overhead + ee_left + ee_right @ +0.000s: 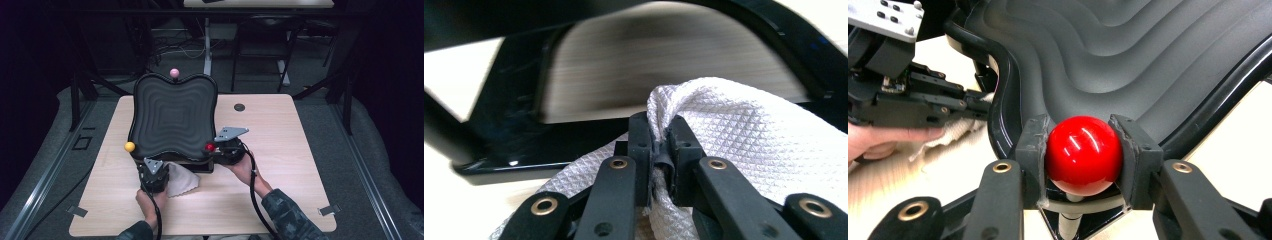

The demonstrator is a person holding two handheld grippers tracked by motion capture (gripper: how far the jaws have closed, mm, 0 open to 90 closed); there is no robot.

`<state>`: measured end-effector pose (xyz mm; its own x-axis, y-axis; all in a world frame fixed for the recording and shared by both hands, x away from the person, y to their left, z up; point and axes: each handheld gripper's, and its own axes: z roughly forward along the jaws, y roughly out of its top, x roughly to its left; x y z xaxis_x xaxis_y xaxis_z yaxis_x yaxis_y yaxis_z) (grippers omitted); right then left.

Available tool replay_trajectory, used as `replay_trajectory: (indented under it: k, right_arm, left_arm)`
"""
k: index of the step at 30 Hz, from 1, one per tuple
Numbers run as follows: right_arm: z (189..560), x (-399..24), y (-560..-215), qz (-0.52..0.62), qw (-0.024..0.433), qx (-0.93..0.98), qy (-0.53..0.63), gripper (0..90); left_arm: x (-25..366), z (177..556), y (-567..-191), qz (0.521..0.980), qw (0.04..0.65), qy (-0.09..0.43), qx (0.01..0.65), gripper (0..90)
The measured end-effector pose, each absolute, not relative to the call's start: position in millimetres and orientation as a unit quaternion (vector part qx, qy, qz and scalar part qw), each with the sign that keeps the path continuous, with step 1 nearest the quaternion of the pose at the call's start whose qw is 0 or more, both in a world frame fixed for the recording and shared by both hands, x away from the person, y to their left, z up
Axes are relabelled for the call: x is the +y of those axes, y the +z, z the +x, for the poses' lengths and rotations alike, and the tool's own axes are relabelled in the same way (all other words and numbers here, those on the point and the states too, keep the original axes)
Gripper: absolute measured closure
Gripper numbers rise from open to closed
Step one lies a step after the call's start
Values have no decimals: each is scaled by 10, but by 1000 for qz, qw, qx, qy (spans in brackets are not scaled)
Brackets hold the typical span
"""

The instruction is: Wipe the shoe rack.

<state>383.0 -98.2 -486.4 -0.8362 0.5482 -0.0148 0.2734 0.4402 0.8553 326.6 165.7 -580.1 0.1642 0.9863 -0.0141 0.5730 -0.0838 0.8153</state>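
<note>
Jaws: left gripper (659,150) pinches white cloth (744,140); right gripper (1083,155) clamps red ball (1083,154), stem half-hidden.

One black ridged board (172,117), three ball knobs (210,147), one white cloth (181,181), two grippers (154,172).

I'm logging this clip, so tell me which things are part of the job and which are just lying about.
In use:
cloth, in left tool
red knob, in right tool
black tray

Idle:
yellow knob
pink knob
table grommet
</note>
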Motion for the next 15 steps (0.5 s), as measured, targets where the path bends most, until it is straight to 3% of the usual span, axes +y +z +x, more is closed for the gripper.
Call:
replay_trajectory:
  k: [15]
  right_arm:
    - [3829, -977, -4858, 246, 147, 837, 466, 604]
  left_arm:
    - [2117, 3293, -5775, 632, 329, 302, 633, 832]
